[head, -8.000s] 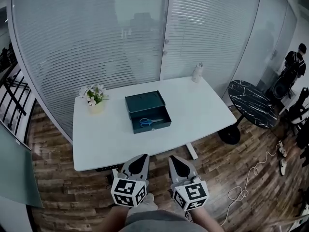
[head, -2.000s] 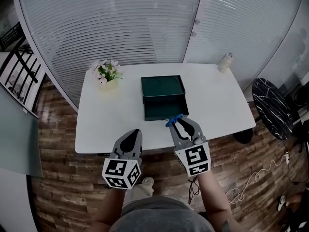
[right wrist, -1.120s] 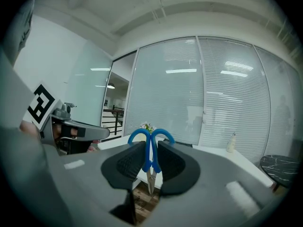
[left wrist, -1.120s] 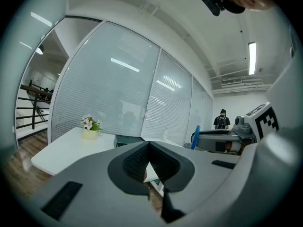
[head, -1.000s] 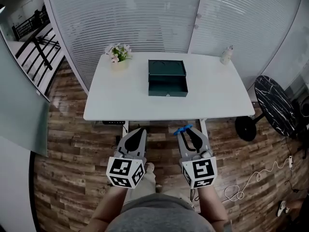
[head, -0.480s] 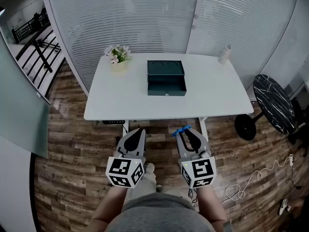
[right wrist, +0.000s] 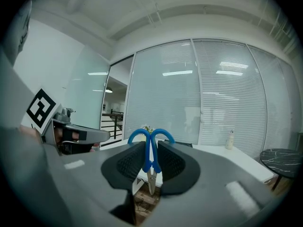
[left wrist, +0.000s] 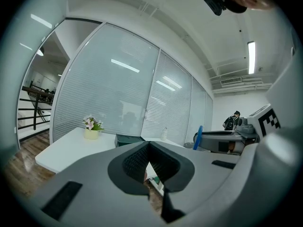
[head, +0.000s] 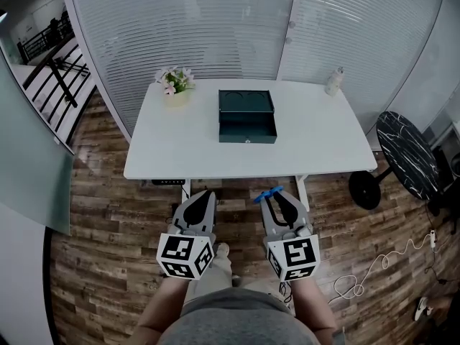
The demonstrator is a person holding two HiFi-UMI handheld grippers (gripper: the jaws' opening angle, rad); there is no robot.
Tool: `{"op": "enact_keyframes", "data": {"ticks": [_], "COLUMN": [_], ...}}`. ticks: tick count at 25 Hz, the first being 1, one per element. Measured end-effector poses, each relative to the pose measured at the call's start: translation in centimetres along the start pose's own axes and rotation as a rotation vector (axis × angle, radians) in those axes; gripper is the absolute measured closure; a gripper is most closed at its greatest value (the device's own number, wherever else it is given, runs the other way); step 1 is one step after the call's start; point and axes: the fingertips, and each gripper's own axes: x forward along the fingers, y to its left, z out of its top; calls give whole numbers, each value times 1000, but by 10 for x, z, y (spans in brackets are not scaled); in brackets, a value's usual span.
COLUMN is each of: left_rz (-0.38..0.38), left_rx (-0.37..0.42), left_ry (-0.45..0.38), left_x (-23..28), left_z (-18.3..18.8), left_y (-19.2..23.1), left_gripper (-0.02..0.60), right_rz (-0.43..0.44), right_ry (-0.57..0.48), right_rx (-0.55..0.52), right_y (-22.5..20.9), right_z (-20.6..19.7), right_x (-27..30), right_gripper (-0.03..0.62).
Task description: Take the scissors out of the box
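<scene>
My right gripper (right wrist: 150,161) is shut on blue-handled scissors (right wrist: 150,148), loops up and blades hanging down between the pads. In the head view the scissors (head: 268,192) stick out at the tips of that gripper (head: 275,200), held over the wooden floor in front of the table. The dark green box (head: 247,117) stands with its lid up on the white table (head: 187,146), its inside looking bare. My left gripper (head: 199,201) is beside the right one, shut with nothing in it, as the left gripper view shows (left wrist: 149,145).
A pot of flowers (head: 175,83) stands at the table's far left corner and a white bottle (head: 333,80) at the far right. A black marble round table (head: 408,162) is to the right. A cable (head: 374,264) lies on the floor.
Nothing has moved over the last second. Eight seconds ago the scissors lay in the box; two seconds ago my right gripper held them by the box at the table, then drew back.
</scene>
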Motion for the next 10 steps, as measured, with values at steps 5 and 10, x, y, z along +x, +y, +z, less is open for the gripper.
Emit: {"op": "enact_keyframes", "data": {"ticks": [5,10], "left_rz": [5,8], "left_rx": [-8,-14], "left_ry": [-4,-2], "left_x": [1,3], "left_z": [-1,-1], "left_y": [1,0], "left_gripper": [575,575], "right_rz": [2,7], "right_ry": [1,2], "right_rx": [-7,-3], "right_y": [1,0], "right_z": [-2,-2], "right_x": [1,1], "right_gripper": [502,502]}}
